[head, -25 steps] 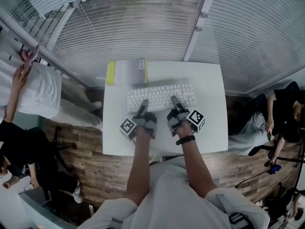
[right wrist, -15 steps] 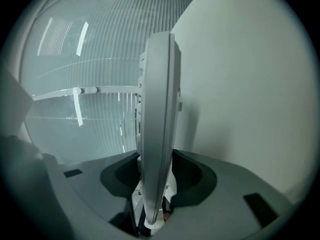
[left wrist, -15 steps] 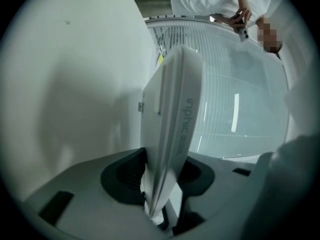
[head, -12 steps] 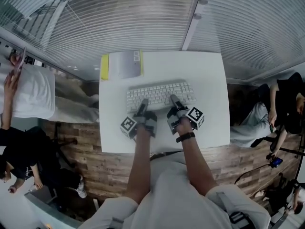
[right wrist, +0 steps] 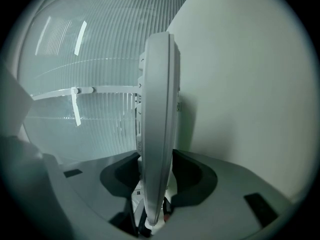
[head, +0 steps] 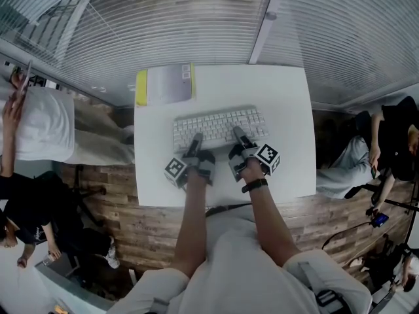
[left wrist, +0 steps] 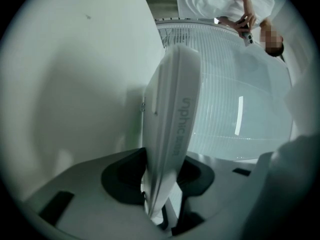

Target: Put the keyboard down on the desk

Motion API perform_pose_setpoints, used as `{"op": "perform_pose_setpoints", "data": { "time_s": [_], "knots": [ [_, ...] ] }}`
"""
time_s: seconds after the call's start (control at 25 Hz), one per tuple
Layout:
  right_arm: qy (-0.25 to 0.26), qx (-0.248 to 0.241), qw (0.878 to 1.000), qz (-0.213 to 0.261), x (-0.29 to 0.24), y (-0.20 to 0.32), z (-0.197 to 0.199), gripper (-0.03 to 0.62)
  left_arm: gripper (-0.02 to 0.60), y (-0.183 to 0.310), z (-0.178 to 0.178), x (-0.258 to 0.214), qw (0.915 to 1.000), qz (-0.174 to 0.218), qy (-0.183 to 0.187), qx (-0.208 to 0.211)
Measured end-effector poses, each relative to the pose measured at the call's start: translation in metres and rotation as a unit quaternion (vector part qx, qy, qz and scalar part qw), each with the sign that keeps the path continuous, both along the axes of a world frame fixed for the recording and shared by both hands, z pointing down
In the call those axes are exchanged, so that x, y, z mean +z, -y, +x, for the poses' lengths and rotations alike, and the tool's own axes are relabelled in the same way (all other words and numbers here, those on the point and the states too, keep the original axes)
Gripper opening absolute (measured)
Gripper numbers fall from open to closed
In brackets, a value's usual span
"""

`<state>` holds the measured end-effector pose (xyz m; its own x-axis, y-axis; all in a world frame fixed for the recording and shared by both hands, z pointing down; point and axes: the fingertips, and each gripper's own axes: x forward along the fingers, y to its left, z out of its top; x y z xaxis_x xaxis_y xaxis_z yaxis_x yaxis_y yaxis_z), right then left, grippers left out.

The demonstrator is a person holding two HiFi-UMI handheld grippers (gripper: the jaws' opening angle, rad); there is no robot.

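A white keyboard [head: 219, 128] is held level over the middle of the white desk [head: 288, 110]. My left gripper [head: 196, 140] grips its near edge on the left, and my right gripper [head: 237, 136] grips the near edge on the right. In the left gripper view the keyboard [left wrist: 172, 124] stands edge-on between the dark pads of the left gripper [left wrist: 162, 184], its underside facing the desk [left wrist: 75, 84]. The right gripper view shows the same: the keyboard [right wrist: 157, 124] is clamped in the right gripper [right wrist: 157, 184]. Whether the keyboard touches the desk I cannot tell.
A grey box with a yellow edge [head: 167, 84] lies at the desk's back left corner. A ribbed glass partition [head: 196, 25] runs behind the desk. People sit on the left [head: 39, 123] and on the right [head: 393, 142] over a wooden floor.
The keyboard, held in both grippers, has drawn back a little from the yellow-edged box toward the near side of the desk. Both grips look unchanged.
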<state>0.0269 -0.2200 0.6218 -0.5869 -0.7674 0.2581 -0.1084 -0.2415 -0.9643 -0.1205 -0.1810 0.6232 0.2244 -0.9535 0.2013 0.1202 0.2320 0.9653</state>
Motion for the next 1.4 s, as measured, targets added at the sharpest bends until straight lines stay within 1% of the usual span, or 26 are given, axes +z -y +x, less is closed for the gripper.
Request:
{"op": "perform_pose_setpoints", "data": {
  "time_s": [0.08, 0.12, 0.2, 0.28, 0.32, 0.52, 0.68, 0.84, 1.04, 1.4],
  "knots": [
    [0.000, -0.004, 1.000, 0.017, -0.003, -0.001, 0.000, 0.163, 0.135, 0.000, 0.001, -0.001, 1.0000, -0.001, -0.002, 0.001],
    [0.002, -0.009, 0.999, 0.033, -0.006, -0.002, 0.000, 0.177, 0.135, 0.000, 0.001, -0.002, 1.0000, 0.000, -0.001, 0.001],
    [0.022, -0.021, 0.997, 0.070, -0.013, -0.009, 0.000, 0.257, 0.135, 0.001, 0.000, -0.001, 1.0000, 0.002, 0.001, 0.002],
    [0.052, -0.039, 0.993, 0.094, -0.016, -0.020, -0.003, 0.259, 0.135, 0.001, -0.001, -0.001, 1.0000, 0.001, 0.000, 0.000],
    [0.058, -0.050, 0.992, 0.100, -0.016, -0.026, -0.005, 0.259, 0.135, 0.001, -0.001, -0.001, 1.0000, 0.002, -0.001, 0.000],
    [0.054, -0.109, 0.986, 0.118, -0.019, -0.047, -0.020, 0.259, 0.135, 0.000, -0.001, 0.000, 1.0000, 0.002, 0.003, 0.000],
    [0.052, -0.132, 0.985, 0.094, -0.013, -0.057, -0.025, 0.259, 0.135, 0.001, 0.000, 0.000, 1.0000, 0.002, 0.001, -0.001],
    [0.047, -0.140, 0.986, 0.078, -0.009, -0.059, -0.026, 0.254, 0.135, 0.000, -0.001, 0.002, 1.0000, -0.005, -0.002, -0.004],
    [0.046, -0.139, 0.987, 0.069, -0.012, -0.058, -0.028, 0.218, 0.135, 0.000, -0.001, 0.002, 0.9999, -0.007, -0.004, -0.006],
    [0.053, -0.129, 0.989, 0.045, -0.010, -0.055, -0.036, 0.122, 0.135, 0.001, -0.001, 0.004, 0.9999, -0.011, -0.006, -0.011]
  ]
}}
